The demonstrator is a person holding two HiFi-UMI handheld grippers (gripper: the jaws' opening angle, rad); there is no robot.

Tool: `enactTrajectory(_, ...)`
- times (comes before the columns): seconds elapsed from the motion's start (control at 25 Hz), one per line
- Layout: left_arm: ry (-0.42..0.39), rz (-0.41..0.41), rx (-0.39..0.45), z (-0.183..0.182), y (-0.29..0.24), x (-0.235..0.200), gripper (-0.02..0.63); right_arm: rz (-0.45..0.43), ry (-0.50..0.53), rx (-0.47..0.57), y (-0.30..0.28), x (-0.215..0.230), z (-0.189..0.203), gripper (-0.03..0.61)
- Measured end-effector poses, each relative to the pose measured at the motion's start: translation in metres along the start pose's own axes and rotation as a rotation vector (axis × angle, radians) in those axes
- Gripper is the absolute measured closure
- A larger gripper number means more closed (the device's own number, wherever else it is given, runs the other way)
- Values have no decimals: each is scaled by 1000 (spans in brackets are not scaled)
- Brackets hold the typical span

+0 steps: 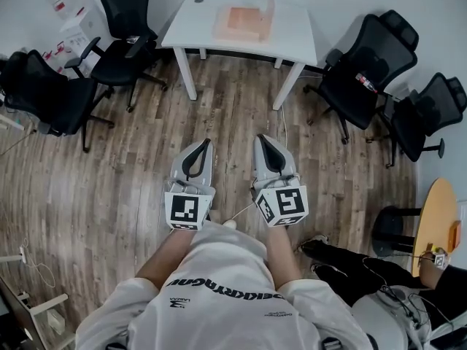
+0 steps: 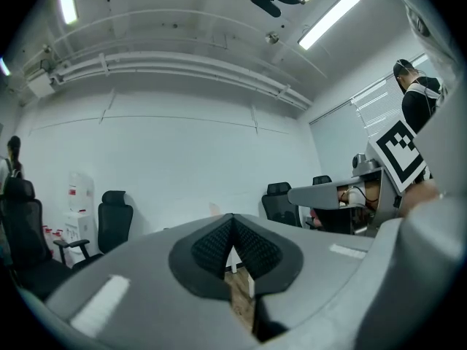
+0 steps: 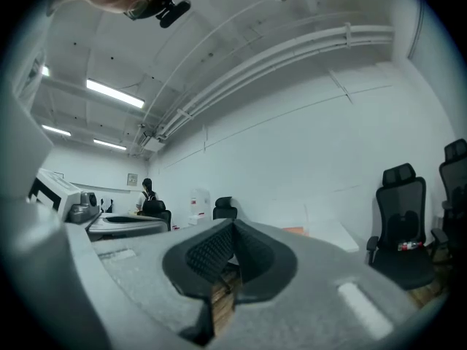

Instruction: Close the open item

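Observation:
A translucent box (image 1: pixel 244 22) with a pinkish inside sits on the white table (image 1: pixel 292 46) at the far end of the room, its lid (image 1: pixel 269 4) standing upright. In the right gripper view the box (image 3: pixel 295 230) shows as a small orange patch on the table (image 3: pixel 332 233). My left gripper (image 1: pixel 205 144) and right gripper (image 1: pixel 260 138) hang side by side over the wooden floor, well short of the table. Each has its jaws pressed together with nothing between them. In their own views the left gripper (image 2: pixel 232 222) and the right gripper (image 3: pixel 233 224) point level across the room.
Black office chairs stand left (image 1: pixel 124 31) and right (image 1: pixel 368 68) of the table, with more along both walls. A seated person (image 1: pixel 379 279) is at the lower right beside a round wooden table (image 1: pixel 435 221). White boxes (image 1: pixel 73 20) are stacked at the far left.

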State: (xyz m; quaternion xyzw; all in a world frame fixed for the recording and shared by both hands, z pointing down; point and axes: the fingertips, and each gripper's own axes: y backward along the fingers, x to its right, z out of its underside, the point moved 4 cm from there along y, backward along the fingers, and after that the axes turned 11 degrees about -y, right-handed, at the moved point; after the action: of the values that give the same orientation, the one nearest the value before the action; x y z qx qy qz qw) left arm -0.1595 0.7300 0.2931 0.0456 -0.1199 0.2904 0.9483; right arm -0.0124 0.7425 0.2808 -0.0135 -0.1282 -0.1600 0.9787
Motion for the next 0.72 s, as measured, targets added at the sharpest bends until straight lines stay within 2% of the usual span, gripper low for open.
enactTrajectory(0.28, 3, -4, -4, 11, -30, -12, 612, 18, 8, -11, -31, 15, 5, 580)
enactTrajectory(0.72, 26, -11, -17, 29, -148, -81, 612, 83, -10, -5, -148, 70, -10, 580)
